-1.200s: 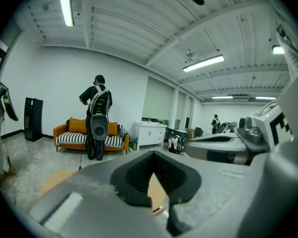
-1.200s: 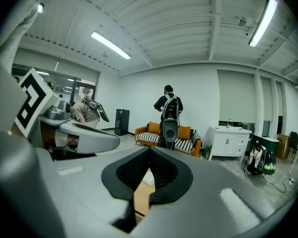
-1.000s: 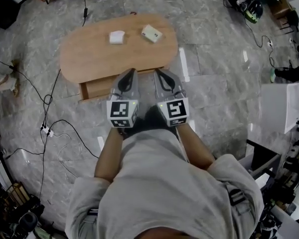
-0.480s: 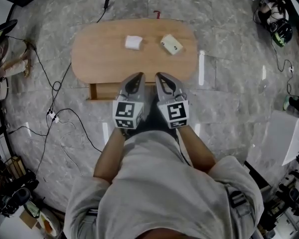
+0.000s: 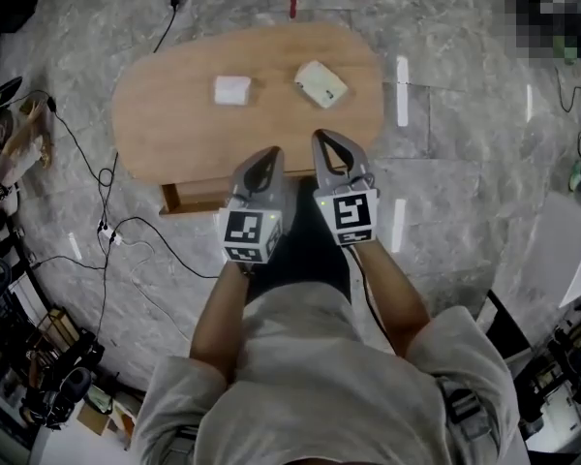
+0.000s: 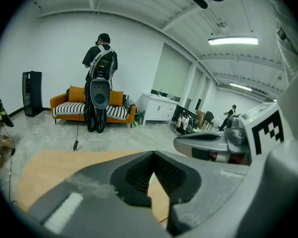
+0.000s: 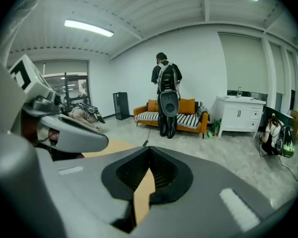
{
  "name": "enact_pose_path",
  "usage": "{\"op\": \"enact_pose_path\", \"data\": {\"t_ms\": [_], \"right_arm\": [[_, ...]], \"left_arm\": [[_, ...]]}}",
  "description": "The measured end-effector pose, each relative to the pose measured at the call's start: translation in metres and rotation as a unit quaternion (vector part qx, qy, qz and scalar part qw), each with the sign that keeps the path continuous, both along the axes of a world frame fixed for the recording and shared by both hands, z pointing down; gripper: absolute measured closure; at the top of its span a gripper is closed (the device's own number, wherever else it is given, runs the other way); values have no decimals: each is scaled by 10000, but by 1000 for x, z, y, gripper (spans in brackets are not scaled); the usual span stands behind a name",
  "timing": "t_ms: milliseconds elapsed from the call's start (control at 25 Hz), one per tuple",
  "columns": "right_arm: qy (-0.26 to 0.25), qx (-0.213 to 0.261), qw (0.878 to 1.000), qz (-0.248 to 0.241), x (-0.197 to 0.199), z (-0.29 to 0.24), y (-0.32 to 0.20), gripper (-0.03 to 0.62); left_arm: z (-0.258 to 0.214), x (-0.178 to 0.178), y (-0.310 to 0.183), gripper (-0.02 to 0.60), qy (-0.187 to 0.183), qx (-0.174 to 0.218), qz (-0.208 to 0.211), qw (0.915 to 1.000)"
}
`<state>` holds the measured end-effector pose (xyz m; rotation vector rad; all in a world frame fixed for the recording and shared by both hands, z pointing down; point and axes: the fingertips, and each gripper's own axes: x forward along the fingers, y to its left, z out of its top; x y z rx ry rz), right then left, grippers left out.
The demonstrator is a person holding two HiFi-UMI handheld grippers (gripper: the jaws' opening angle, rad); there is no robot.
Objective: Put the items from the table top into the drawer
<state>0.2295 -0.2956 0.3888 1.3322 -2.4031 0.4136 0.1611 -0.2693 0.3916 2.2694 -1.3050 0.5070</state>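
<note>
With the left tongs (image 5: 267,155) and right tongs (image 5: 325,139) both pressed together and empty at the near edge of the bench (image 5: 165,114), the 2 items, a white block (image 5: 231,89) and a cream box (image 5: 321,83), lie untouched at upper centre, so next, I judge, comes pulling out the drawer (image 5: 194,195).

The left forearm (image 5: 216,310) and right forearm (image 5: 387,294) rise side by side from the lower centre of the head view. The left gripper (image 5: 268,153) and right gripper (image 5: 324,139) sit at mid-frame, pointing toward the top edge and seemingly tilted downward. The right one is slightly higher in the frame. Both have their jaws pressed together with nothing between them.
</note>
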Motion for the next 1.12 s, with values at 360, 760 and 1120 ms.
{"op": "enact_pose_path", "data": {"t_ms": [360,760,1120], "right_arm": [[283,-485,9983,184,33,108,-12,586],[667,-809,9945,-47,48,178,-37,585],[1614,-1323,9764,-550,54,257,-71,439]], "left_arm": [[104,22,-13,561,218,-476,12,9986],[172,40,-36,561,114,-586,-41,9982],[211,36,-36,561,142,-926,-99,9956]]}}
